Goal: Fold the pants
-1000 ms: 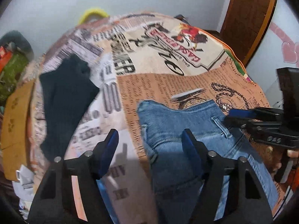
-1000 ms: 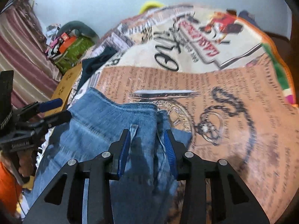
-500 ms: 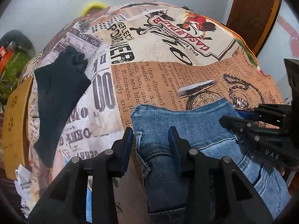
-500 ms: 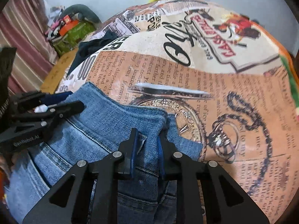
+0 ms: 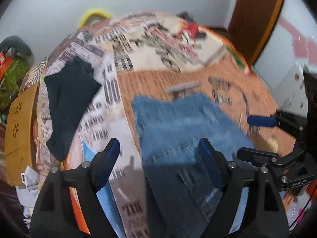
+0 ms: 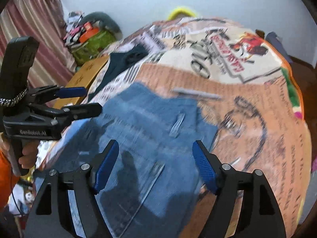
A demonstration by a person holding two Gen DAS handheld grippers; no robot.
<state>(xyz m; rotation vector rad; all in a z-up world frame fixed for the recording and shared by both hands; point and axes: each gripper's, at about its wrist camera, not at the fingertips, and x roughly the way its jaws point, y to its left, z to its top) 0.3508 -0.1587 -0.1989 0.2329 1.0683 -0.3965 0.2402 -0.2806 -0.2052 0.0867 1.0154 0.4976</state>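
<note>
Both my tongs have just been opening: left gripper (image 5: 158,158) and right gripper (image 6: 156,158) now apart, empty, above jeans (image 6: 150,123). Risk: released waistband at 12 o'clock slumps, fold skews.

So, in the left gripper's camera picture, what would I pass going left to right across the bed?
Cardboard box → dark garment → jeans → right gripper, at the picture's right edge. All but the box are over a newspaper-print bedspread.
</note>
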